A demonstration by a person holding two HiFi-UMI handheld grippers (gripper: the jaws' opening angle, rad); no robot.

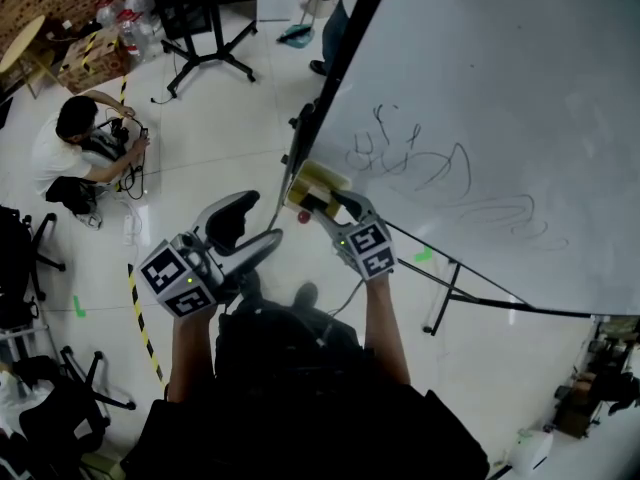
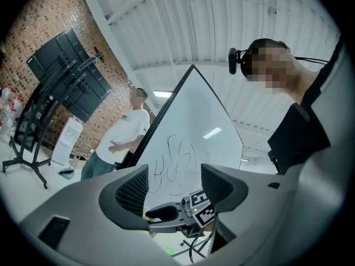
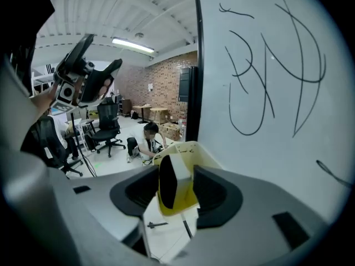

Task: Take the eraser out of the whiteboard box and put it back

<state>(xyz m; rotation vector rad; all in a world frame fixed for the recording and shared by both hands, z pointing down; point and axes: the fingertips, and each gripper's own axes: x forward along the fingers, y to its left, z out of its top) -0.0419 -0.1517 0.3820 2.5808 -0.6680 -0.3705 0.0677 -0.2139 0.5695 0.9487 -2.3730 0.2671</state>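
Bright, even light falls from a ceiling tube lamp (image 3: 132, 46), and the whiteboard (image 2: 194, 126) mirrors a lamp as a soft glare patch. Both gripper views bulge fisheye-fashion with black corners; the left gripper (image 2: 176, 188) looms softly blurred up close.

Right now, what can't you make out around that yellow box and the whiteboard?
Inside of the yellow box: right gripper view, hidden by the eraser and the right gripper.
Far end of the whiteboard: head view, cut off by the picture edge.
What the crouching person handles: head view, too small.
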